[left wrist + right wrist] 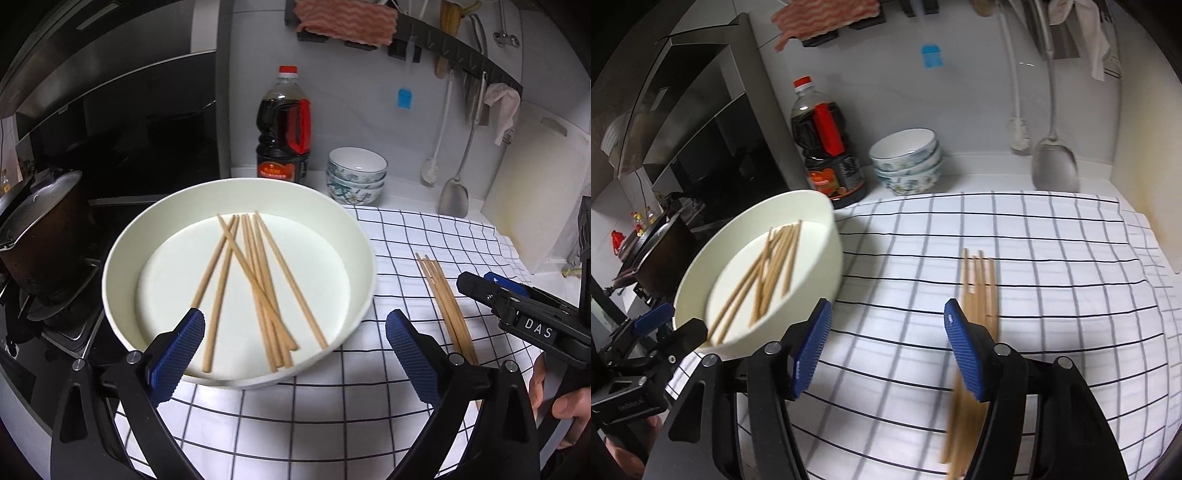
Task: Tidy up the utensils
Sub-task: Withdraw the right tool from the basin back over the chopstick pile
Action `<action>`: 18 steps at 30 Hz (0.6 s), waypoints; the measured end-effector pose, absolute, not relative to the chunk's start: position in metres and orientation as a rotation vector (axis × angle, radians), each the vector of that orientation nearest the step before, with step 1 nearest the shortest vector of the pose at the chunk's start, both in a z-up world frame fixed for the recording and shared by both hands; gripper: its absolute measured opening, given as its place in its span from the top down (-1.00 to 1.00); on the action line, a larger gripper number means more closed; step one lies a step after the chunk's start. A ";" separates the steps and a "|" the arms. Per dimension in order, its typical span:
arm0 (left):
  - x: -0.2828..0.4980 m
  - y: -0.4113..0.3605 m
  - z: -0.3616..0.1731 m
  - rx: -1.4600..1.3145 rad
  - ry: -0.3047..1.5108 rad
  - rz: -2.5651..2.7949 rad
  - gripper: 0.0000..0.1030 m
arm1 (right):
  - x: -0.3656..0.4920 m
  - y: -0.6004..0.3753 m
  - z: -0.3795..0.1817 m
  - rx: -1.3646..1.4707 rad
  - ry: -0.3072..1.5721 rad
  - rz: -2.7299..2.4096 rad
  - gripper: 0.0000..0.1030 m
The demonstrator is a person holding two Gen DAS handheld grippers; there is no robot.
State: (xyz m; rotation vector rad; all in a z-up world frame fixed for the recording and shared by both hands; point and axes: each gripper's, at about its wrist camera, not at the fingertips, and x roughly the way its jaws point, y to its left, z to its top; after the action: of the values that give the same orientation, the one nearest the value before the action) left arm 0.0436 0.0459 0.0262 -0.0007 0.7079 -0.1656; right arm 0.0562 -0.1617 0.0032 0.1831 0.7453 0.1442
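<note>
While both grippers gaped empty, chopsticks [255, 284] in white basin [354, 236] looked light, stiff (slippery); grasp mid-length.

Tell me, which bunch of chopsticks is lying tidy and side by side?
The small bunch on the checked cloth: those chopsticks lie parallel and close together. The ones in the white bowl cross over each other in a loose scatter.

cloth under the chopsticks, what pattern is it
White cloth with a thin black grid of squares, clearest in the right wrist view.
</note>
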 end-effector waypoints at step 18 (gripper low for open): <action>0.031 -0.019 -0.006 0.013 0.764 -0.217 -0.88 | 0.055 -0.224 -0.022 0.137 0.802 0.032 -0.29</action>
State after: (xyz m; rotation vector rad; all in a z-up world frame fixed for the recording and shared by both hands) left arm 0.0308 -0.0186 -0.0055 0.0129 0.7637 -0.2169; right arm 0.0554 -0.2243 -0.0223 0.1374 0.8017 0.0324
